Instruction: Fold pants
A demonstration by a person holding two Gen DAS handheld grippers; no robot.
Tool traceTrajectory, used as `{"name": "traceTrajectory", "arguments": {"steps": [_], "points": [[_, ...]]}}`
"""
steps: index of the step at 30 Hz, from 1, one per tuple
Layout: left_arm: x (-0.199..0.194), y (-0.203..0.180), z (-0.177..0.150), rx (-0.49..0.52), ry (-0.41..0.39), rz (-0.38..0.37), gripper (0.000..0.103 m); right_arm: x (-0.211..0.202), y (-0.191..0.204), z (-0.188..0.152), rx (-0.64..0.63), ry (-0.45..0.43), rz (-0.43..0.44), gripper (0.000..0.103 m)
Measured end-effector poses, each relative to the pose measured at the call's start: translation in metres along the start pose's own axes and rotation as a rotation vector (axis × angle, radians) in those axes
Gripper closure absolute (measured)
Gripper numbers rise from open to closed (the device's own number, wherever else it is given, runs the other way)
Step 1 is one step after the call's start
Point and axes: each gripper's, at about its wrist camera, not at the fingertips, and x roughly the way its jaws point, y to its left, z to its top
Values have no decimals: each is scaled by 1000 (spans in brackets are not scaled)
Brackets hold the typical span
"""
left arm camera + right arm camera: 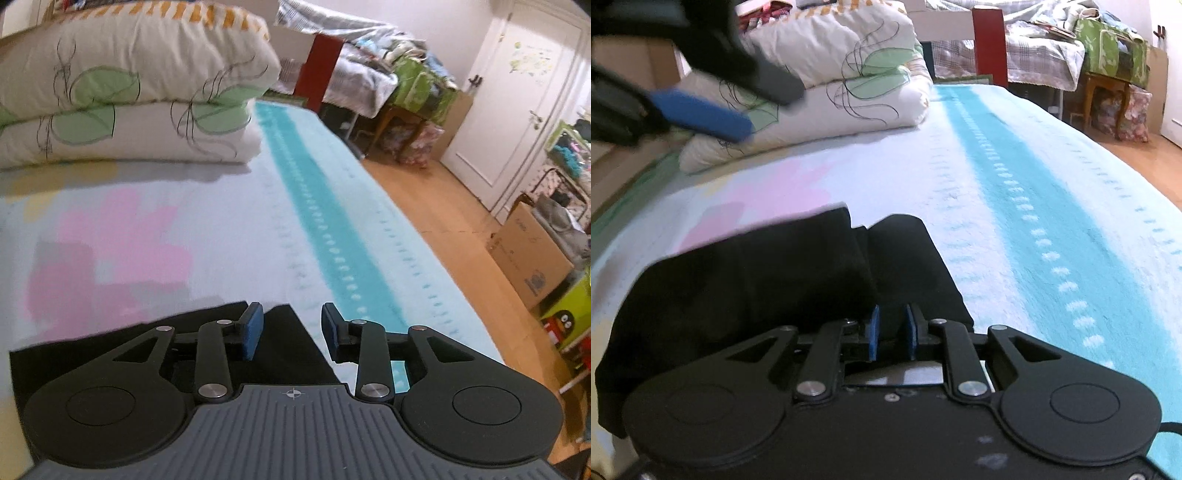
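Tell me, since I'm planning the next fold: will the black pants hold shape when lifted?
Probably not. The black pants lie in soft overlapping layers on the bed sheet, so they likely droop. Their matte fabric probably won't slip from the right hand-held gripper.

Your pants (798, 280) are plain black, no pattern. Bedspread (229, 229) under them is pale blue w/ a teal stripe of small white dashes, plus blocky pink patches. Folded quilt (122, 96) is off-white w/ green leaves, thin black line-work & an orange-striped top edge. Pads (253, 330) on your jaws are blue; gripper bodies black. Floor (436, 206) is orange-brown wood, door (517, 110) white.
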Motion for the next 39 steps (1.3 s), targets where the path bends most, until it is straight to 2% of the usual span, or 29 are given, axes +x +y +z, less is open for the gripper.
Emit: {"name": "traceTrajectory", "arguments": {"steps": [2, 4, 10, 12, 14, 17, 21, 26, 29, 34, 36, 39], "points": [[-9, 5, 1, 5, -16, 9, 63, 0, -2, 1, 8, -3, 1, 85], [-19, 15, -3, 7, -22, 55, 58, -2, -2, 1, 12, -11, -10, 85], [-39, 68, -31, -20, 29, 234, 57, -12, -9, 2, 58, -69, -65, 83], [-43, 87, -45, -40, 53, 285, 57, -17, -10, 3, 68, -111, -71, 78], [-46, 104, -58, -63, 90, 315, 57, -23, -11, 4, 86, -157, -38, 74], [-46, 127, -76, -121, 137, 342, 57, -26, -13, 7, 128, -191, 62, 65], [-35, 146, -93, -211, 203, 322, 57, -15, -10, 8, 148, -154, 155, 59], [-14, 137, -94, -131, 241, 288, 57, 6, -6, 13, 139, -78, 171, 56], [1, 141, -100, -138, 285, 268, 59, 20, -8, 16, 146, -5, 192, 53], [4, 138, -104, -94, 281, 277, 58, 35, -7, 19, 75, 58, 222, 45], [5, 138, -104, -102, 279, 274, 59, 40, -9, 21, 81, 89, 247, 42], [5, 137, -104, -107, 277, 276, 59, 43, -15, 25, 121, 118, 269, 41]]}}
